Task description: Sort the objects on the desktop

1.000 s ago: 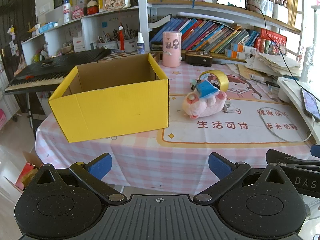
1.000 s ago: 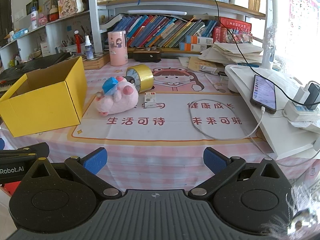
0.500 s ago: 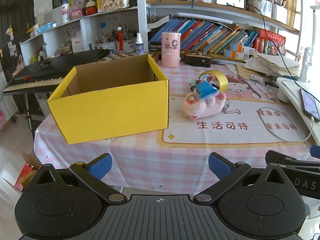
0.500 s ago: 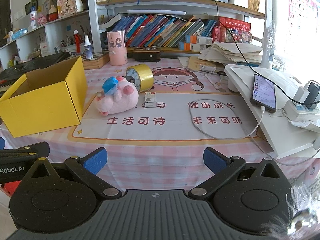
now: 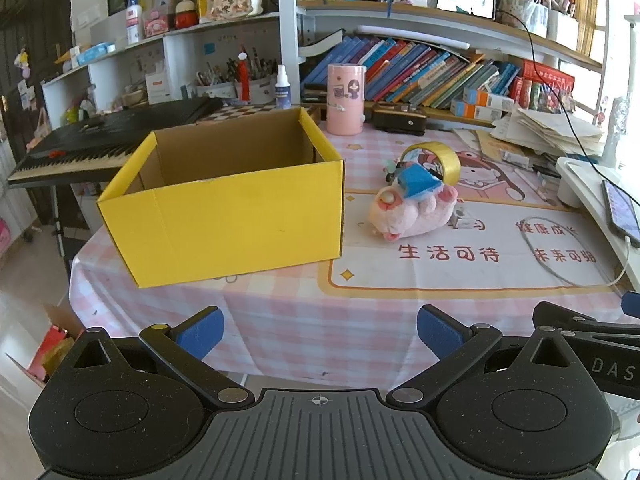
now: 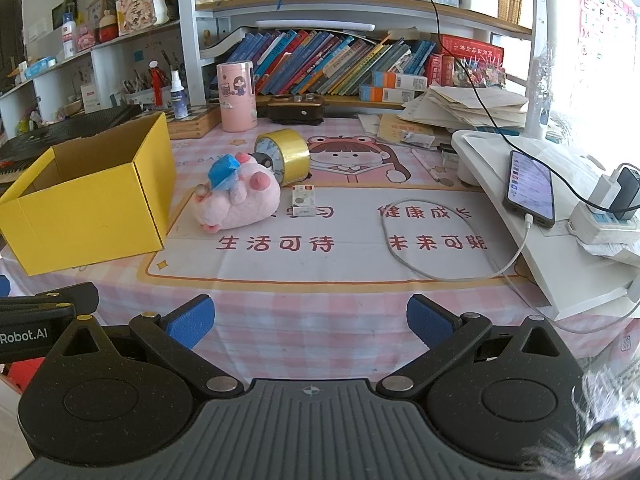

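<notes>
The table (image 6: 320, 320) wears a pink checked cloth with a printed cartoon mat over its middle. At its left end stands the yellow box (image 5: 224, 224), an open-topped cardboard carton with plain brown inner walls, nothing visible inside it from either view. Just right of the box, apart from it, lies the pink plush toy (image 6: 236, 200) on its side, a soft round animal with a blue cap-like piece on top. Directly behind the plush stands the roll of yellow tape (image 6: 288, 154) on its edge, touching or nearly touching the toy; which one cannot be told. To the right of the plush, near it, lies a small white card packet (image 6: 303, 200) flat on the mat.

The left gripper (image 5: 320, 330) hovers off the near table edge, its blue-padded fingers (image 5: 202, 330) spread wide and holding nothing. The right gripper (image 6: 312, 320) sits likewise at the near edge, fingers (image 6: 428, 320) wide apart and empty.
</notes>
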